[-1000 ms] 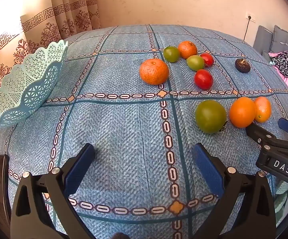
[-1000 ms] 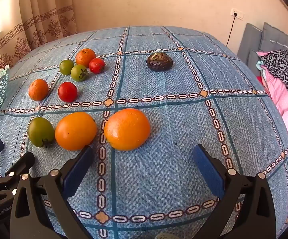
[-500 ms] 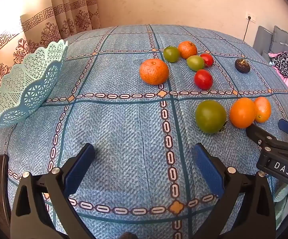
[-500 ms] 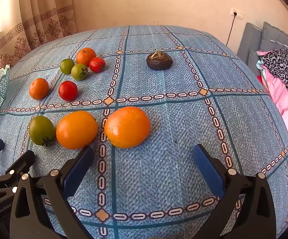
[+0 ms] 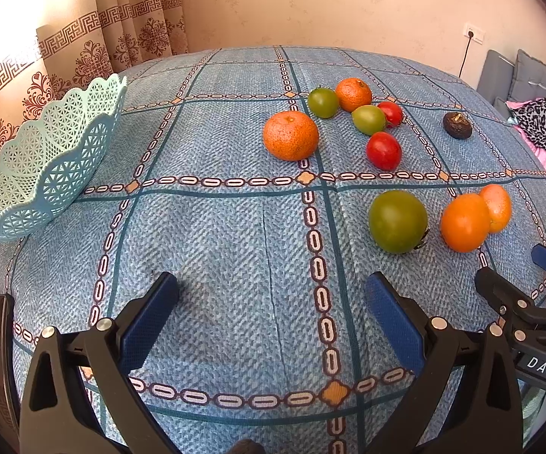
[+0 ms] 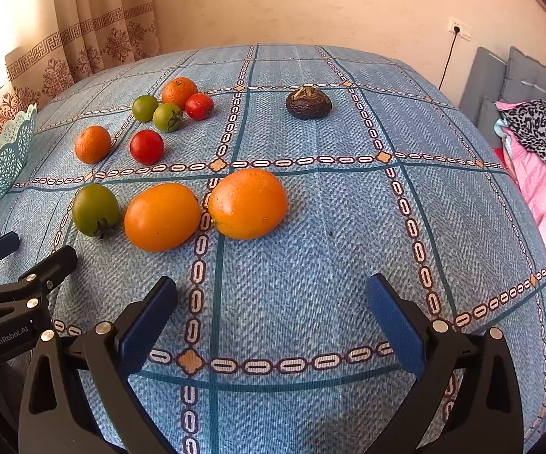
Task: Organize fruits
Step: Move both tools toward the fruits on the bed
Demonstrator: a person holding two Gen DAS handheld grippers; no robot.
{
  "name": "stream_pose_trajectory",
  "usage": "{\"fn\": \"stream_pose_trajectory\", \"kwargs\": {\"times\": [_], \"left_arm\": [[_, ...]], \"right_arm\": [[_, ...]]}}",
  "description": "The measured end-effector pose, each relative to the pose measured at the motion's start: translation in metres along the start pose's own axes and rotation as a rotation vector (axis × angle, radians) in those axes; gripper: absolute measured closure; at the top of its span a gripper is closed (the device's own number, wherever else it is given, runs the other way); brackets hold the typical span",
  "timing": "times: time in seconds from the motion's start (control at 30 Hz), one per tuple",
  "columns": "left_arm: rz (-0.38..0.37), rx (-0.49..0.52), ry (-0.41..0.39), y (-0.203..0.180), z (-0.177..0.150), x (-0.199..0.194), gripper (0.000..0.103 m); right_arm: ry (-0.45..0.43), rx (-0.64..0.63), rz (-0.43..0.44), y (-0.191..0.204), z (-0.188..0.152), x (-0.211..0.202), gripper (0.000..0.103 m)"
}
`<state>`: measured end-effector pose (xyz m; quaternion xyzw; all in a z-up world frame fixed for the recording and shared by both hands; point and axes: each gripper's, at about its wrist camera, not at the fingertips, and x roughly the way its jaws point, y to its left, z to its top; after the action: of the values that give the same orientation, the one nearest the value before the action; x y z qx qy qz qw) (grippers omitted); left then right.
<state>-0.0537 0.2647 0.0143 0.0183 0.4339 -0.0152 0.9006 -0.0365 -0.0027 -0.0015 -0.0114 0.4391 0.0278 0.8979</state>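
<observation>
Several fruits lie on a blue patterned tablecloth (image 5: 212, 234). A mandarin (image 5: 290, 135), small green and red tomatoes (image 5: 383, 150) and a dark fruit (image 5: 457, 125) sit farther back. Nearer lie a big green tomato (image 5: 397, 221) and two orange fruits (image 6: 162, 216) (image 6: 247, 203). A pale turquoise lattice basket (image 5: 42, 162) stands at the left edge. My left gripper (image 5: 271, 314) is open over bare cloth, left of the green tomato. My right gripper (image 6: 271, 314) is open too, just short of the two orange fruits. Neither holds anything.
A patterned curtain (image 5: 95, 41) hangs behind the basket. A grey headboard and pink and leopard-print bedding (image 6: 537, 143) lie beyond the table's right edge. A wall socket with a cable (image 6: 455, 32) is on the back wall.
The right wrist view has shifted slightly left and forward, so the fruits sit a little farther right and lower in it. The left gripper has hardly moved.
</observation>
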Motion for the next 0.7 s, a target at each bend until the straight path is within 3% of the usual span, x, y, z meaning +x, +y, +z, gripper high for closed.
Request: {"fn": "stream_pose_trajectory", "kwargs": {"times": [0.47, 0.7], "left_arm": [[-0.065, 0.099, 0.022, 0.003, 0.007, 0.001, 0.003], [-0.054, 0.106, 0.012, -0.001, 0.005, 0.0, 0.003]], "right_arm": [[0.013, -0.061, 0.027, -0.008, -0.007, -0.012, 0.005], [0.014, -0.061, 0.031, -0.005, -0.006, -0.011, 0.005]]}}
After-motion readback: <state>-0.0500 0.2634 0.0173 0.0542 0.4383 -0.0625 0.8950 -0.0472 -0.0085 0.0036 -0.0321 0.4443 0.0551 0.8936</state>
